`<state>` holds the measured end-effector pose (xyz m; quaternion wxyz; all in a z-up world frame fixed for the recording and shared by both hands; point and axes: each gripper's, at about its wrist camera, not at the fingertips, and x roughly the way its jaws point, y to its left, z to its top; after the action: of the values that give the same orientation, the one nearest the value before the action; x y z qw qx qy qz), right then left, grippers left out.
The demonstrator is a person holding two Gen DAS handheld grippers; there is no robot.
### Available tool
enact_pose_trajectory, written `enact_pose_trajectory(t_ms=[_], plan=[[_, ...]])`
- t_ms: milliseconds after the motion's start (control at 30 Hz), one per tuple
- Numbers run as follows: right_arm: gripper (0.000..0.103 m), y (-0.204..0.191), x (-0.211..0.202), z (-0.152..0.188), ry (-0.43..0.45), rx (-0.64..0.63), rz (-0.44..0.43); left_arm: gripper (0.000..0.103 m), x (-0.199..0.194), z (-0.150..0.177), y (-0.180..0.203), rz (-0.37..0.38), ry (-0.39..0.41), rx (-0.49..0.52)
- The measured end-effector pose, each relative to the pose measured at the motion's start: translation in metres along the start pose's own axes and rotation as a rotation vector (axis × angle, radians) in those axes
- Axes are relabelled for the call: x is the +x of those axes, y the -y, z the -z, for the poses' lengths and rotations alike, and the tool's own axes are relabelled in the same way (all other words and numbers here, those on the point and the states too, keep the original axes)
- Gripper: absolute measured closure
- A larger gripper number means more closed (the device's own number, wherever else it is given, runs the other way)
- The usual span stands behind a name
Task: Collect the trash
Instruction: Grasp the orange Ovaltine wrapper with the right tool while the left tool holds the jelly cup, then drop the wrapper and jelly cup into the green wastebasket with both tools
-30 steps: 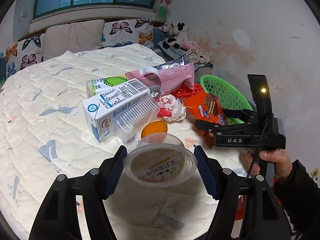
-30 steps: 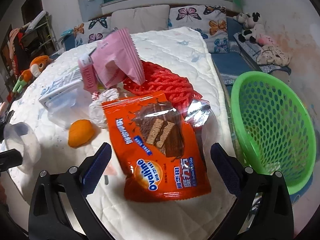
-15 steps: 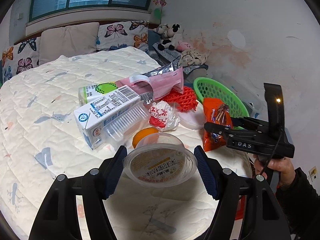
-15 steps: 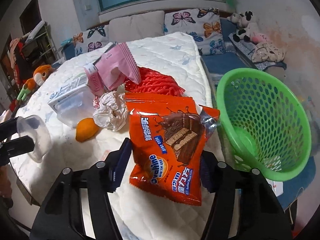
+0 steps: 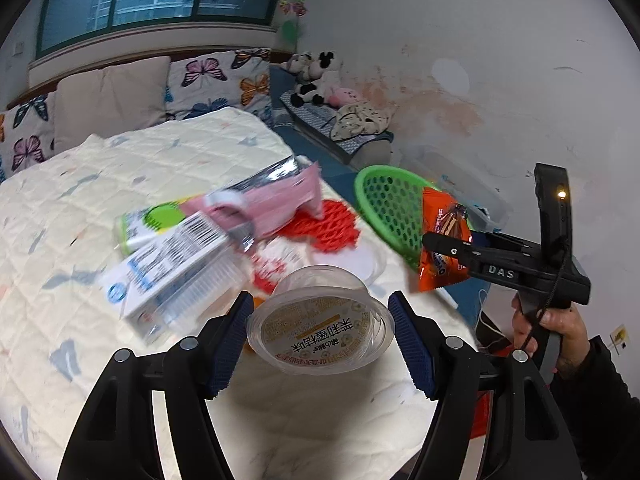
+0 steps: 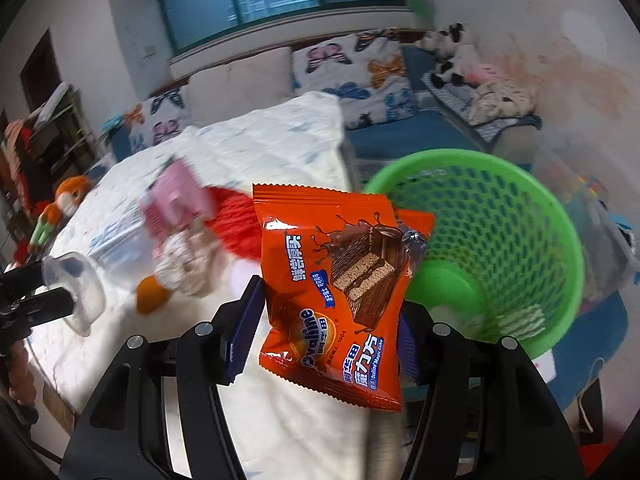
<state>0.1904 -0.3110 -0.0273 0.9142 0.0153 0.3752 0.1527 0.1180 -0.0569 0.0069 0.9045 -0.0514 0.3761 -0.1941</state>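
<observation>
My left gripper point(image 5: 320, 320) is shut on a clear plastic cup point(image 5: 316, 332) with a yellow printed lid, held above the bed. The right wrist view shows that cup point(image 6: 80, 292) at the far left. My right gripper point(image 6: 328, 324) is shut on an orange Ovaltine snack packet point(image 6: 340, 272), which hangs clear of the bed, just left of the green mesh basket point(image 6: 520, 216). In the left wrist view the packet point(image 5: 440, 216) overlaps the basket point(image 5: 380, 196), with the right gripper point(image 5: 444, 248) and a person's hand point(image 5: 560, 328) behind it.
Several pieces of trash lie on the quilted bed point(image 5: 80, 360): a milk carton point(image 5: 168, 264), a pink wrapper point(image 5: 272, 204), red foam netting point(image 5: 320, 228), a crumpled wrapper point(image 6: 184, 264) and an orange peel point(image 6: 150, 296). The basket stands on the floor by the bed's right edge, near the wall.
My right gripper closed on the orange packet and lifted it off the bed toward the basket. The left gripper, still holding the cup, moved a little toward the basket.
</observation>
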Motion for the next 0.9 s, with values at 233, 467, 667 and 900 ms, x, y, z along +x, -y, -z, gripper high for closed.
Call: enact_pose_trajectory(t_ms=[233, 467, 667, 900], plan=[[0.042, 0.047, 0.009, -0.008, -0.014, 0.055, 0.09, 0.036, 0.022, -0.03, 0.019, 0.027, -0.001, 0.039], [0.032, 0.078, 0.024, -0.011, -0.035, 0.103, 0.123, 0.036, 0.047, -0.059, 0.036, 0.047, 0.0, 0.069], [0.019, 0.092, 0.03, -0.01, -0.041, 0.125, 0.129, 0.036, 0.071, -0.078, 0.055, 0.056, -0.008, 0.102], [0.016, 0.098, 0.02, -0.003, -0.039, 0.126, 0.132, 0.036, 0.101, -0.096, 0.075, 0.08, -0.029, 0.128]])
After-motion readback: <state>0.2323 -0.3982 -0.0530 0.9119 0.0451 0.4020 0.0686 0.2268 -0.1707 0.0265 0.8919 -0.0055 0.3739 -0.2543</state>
